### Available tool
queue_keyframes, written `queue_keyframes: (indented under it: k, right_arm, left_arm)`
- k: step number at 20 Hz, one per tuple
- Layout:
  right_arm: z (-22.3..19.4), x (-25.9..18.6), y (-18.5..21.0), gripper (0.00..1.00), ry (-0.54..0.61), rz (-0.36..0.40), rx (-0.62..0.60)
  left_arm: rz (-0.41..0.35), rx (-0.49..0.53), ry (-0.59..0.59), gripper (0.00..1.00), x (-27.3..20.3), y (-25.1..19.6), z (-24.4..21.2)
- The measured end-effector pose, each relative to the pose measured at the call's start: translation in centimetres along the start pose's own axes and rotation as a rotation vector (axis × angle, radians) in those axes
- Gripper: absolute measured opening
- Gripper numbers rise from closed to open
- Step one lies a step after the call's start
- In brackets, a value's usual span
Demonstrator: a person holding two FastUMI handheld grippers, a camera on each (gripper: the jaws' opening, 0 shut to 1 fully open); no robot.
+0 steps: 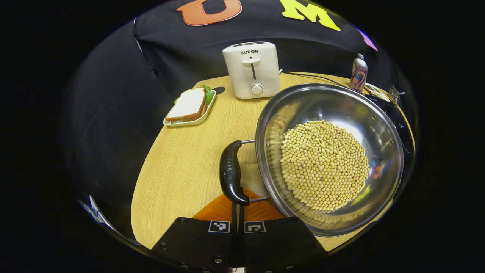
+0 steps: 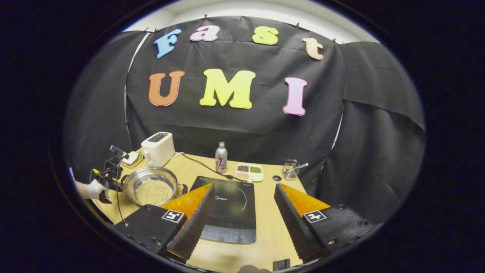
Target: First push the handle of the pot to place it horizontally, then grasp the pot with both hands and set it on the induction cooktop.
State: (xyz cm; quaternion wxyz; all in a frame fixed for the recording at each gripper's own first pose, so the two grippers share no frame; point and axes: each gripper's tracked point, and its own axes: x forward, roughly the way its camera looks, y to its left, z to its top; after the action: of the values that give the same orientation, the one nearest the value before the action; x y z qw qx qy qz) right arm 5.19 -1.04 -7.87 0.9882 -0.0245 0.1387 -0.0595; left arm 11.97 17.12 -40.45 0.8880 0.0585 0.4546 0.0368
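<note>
Left gripper (image 1: 238, 212) pressed together, tips at near end of pot handle (image 1: 231, 172), handle at 12 o'clock from claw, long axis running away along pot (image 1: 329, 159) rim at 1 o'clock. Right gripper (image 2: 242, 212) spread wide, hovering over induction cooktop (image 2: 229, 212); pot off at 10 o'clock beside cooktop. Left hand nearer for push.

The left gripper (image 1: 238, 212), fingers closed together, meets the lower end of the pot's handle (image 1: 231, 172). The steel pot (image 1: 329, 159) holds pale beans on the wooden table (image 1: 178, 170). Behind stand a toaster (image 1: 253, 70), a sandwich (image 1: 189, 105) and a can (image 1: 359, 72).
</note>
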Motion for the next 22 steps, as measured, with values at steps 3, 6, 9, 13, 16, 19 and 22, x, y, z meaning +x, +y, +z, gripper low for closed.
queue_keyframes:
  k: [3, 6, 9, 13, 16, 19, 22]
  right_arm:
    - [-0.1, 0.0, 0.2, 0.97, 0.004, 0.000, -0.003]
    - [-0.4, 0.2, 0.9, 0.99, 0.014, 0.006, -0.013]
    - [-0.6, 0.4, 1.7, 0.97, 0.027, 0.016, -0.022]
    - [-0.4, 0.7, 3.0, 0.99, 0.032, 0.031, -0.033]
    - [-0.4, 1.0, 3.9, 0.99, 0.040, 0.046, -0.025]
    - [-0.3, 1.7, 4.6, 0.98, 0.045, 0.059, -0.021]
    - [-0.6, 2.3, 5.9, 0.97, 0.049, 0.089, -0.022]
  left_arm:
    - [0.002, -0.016, 0.003, 0.00, 0.7, 0.5, 0.4]
    - [0.001, -0.018, 0.000, 0.00, 1.3, 0.9, 1.1]
    - [0.003, -0.016, -0.005, 0.00, 1.8, 1.4, 1.7]
    - [0.007, -0.005, 0.004, 0.00, 2.8, 2.1, 2.1]
    - [0.003, -0.003, -0.002, 0.00, 2.5, 2.0, 2.2]
    - [-0.010, 0.013, -0.017, 0.10, 1.5, 2.1, 2.2]
    - [-0.005, 0.053, -0.071, 0.11, -0.4, 3.0, 2.6]
